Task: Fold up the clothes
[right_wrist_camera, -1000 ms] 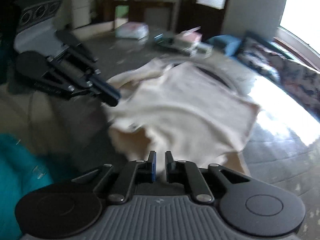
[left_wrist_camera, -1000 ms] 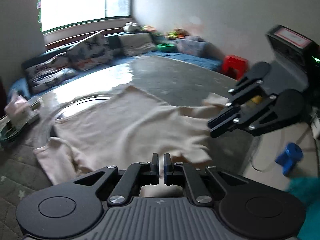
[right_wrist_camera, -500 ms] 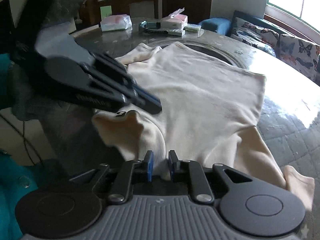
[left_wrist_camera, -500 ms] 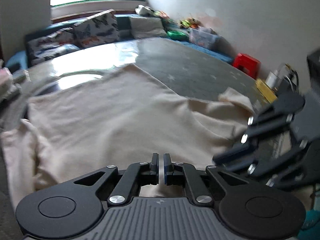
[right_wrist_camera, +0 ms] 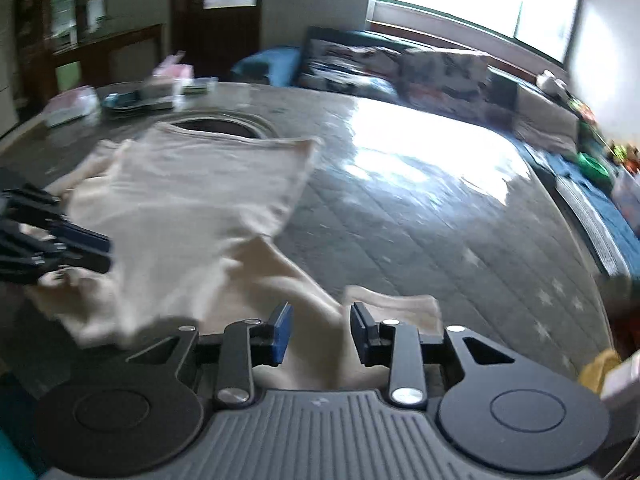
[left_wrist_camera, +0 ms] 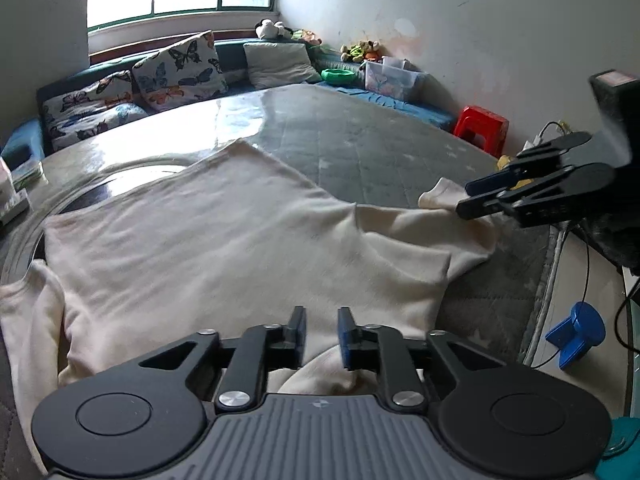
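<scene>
Both tongs parted over cream shirt; left view alone shows red stool.

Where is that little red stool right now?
In the left wrist view, the red stool stands at the far right against the white wall, just beyond the table, above the right hand-held gripper.

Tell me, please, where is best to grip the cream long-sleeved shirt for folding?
Probably the sleeve cuff of the cream long-sleeved shirt, taken from the table's near edge: it lies loose on the right, before the open right gripper.
</scene>
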Motion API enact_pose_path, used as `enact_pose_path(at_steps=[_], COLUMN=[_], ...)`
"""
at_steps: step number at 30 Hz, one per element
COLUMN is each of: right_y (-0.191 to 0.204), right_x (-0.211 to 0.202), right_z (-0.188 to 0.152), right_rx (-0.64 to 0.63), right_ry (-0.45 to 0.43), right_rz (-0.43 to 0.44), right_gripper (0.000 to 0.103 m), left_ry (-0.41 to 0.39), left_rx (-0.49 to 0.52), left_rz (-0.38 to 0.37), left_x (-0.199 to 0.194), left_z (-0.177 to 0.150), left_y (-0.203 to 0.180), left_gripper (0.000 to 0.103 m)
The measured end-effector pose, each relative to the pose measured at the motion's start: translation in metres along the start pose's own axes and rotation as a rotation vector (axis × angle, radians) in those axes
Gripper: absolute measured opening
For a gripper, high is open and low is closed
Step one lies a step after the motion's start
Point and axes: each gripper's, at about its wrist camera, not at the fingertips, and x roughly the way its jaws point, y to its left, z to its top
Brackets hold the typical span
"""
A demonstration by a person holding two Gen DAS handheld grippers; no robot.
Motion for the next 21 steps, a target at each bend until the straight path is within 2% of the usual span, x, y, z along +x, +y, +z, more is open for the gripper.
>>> enact_pose_path(at_steps=[1, 7, 11, 14, 16, 21], right_y=[-0.002, -0.01, -0.013, -0.016, -0.02, -0.034], right_x=[0.003, 0.024, 0.03, 0.031, 0.031, 0.028], right_z=[-0.002, -0.011, -0.01, -0.011, -0.008, -0.001], right_rx=[0.003, 0.008, -0.032, -0.072, -0.069, -0.054], right_ry=[0.005, 0.044, 0.062, 0.065, 0.049, -0.008], right_rz=[-0.008, -0.065, -0.113, -0.169, -0.21, -0.319], right_gripper=[0.038, 0.038, 0.037, 0.026, 0.009, 0.005], left_ry=[-0.001, 0.017, 0.036, 0.044, 0.047, 0.05], left_rx=[0.006, 0.042, 0.059, 0.065, 0.066, 0.066], left_rz=[-0.007, -0.039, -0.057, -0.062, -0.06, -0.063], left_x=[0.001, 0.016, 0.023, 0.026, 0.027, 0.027], left_z=[0.002, 0.006, 0.003, -0.001, -0.003, -0.005], left_y=[-0.003, -0.021, -0.028, -0.029, -0.029, -0.027], left_gripper=[0.022, 0.022, 0.022, 0.023, 0.024, 0.024])
